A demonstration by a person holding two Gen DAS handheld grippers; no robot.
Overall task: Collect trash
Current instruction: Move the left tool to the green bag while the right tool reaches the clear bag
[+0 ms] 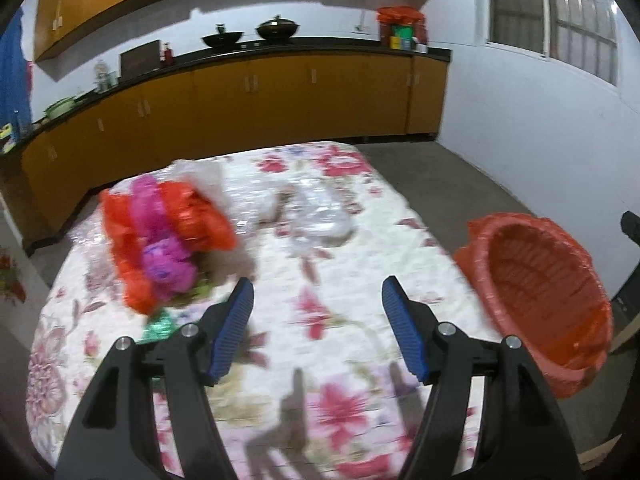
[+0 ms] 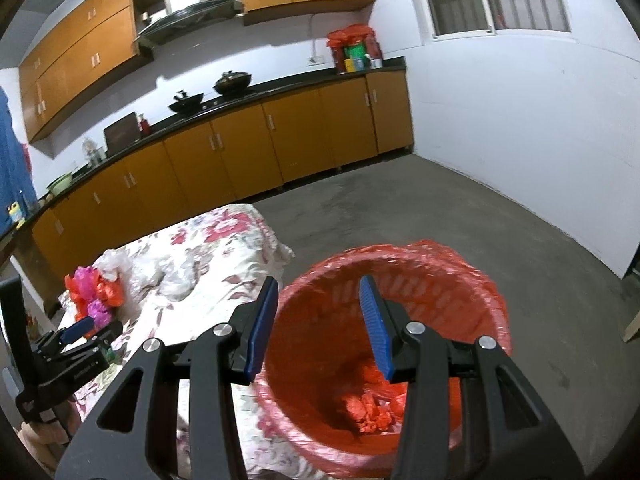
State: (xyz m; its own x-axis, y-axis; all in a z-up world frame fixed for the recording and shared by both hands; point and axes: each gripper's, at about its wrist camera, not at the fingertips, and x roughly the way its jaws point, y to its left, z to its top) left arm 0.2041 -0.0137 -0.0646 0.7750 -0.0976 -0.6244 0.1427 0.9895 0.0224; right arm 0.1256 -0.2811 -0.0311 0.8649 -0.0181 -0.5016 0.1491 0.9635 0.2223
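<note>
A heap of crumpled red and magenta plastic bags (image 1: pixel 160 240) lies on the flowered tablecloth (image 1: pixel 340 340), with a green wrapper (image 1: pixel 160 326) at its near edge. Clear plastic wrapping (image 1: pixel 320 216) lies further back on the cloth. My left gripper (image 1: pixel 317 284) hovers over the cloth just right of the heap, jaws wide apart and empty. A basket bin with a red liner (image 2: pixel 400 256) stands off the table's right side, crumpled red trash (image 2: pixel 372 408) at its bottom. My right gripper (image 2: pixel 318 280) hangs over the bin's mouth, open and holding nothing. The right wrist view also shows the left gripper (image 2: pixel 80 330) near the heap (image 2: pixel 94 292).
Orange kitchen cabinets (image 1: pixel 280 96) under a black counter with two woks (image 1: pixel 276 28) run along the back wall. Grey concrete floor (image 2: pixel 440 208) stretches right of the table to a white wall (image 2: pixel 520 120). The bin (image 1: pixel 540 292) sits close to the table's right edge.
</note>
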